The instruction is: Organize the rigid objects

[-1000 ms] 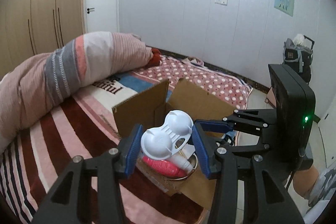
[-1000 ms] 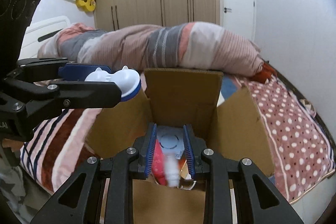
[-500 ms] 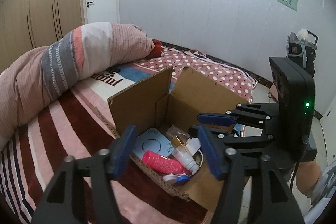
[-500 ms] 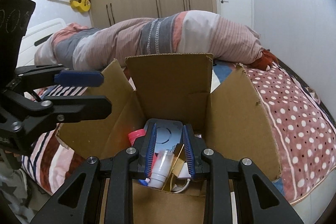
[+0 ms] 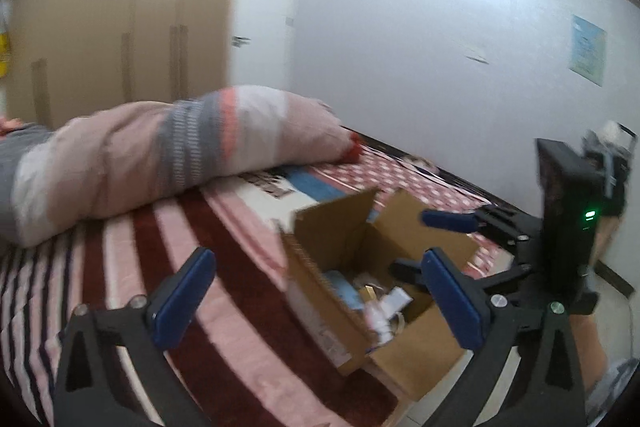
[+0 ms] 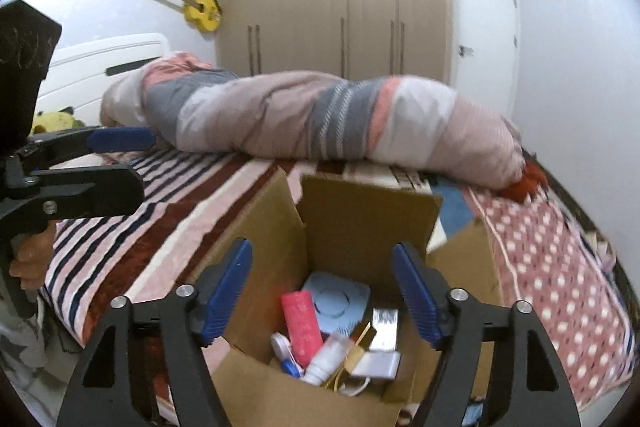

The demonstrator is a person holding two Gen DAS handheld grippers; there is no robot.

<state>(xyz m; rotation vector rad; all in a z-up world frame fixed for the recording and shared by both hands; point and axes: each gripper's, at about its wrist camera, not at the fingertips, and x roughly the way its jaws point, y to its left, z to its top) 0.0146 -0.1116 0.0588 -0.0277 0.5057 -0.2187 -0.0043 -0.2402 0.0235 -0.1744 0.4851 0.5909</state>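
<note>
An open cardboard box stands on the bed near its corner; it also shows in the left wrist view. Inside lie a pink tube, a light blue round-marked device, a white bottle, a silver packet and other small items. My right gripper is open and empty just above the box. My left gripper is open and empty, to the left of the box over the striped bedcover; it shows in the right wrist view too.
A rolled striped duvet lies across the bed behind the box. The striped blanket covers the bed; a dotted pink blanket lies right. Wardrobe, door and yellow guitar stand at the back wall.
My left gripper let go of the white figure-eight object over the box, opened wide and pulled back left. My right gripper opened and rose above the box.
</note>
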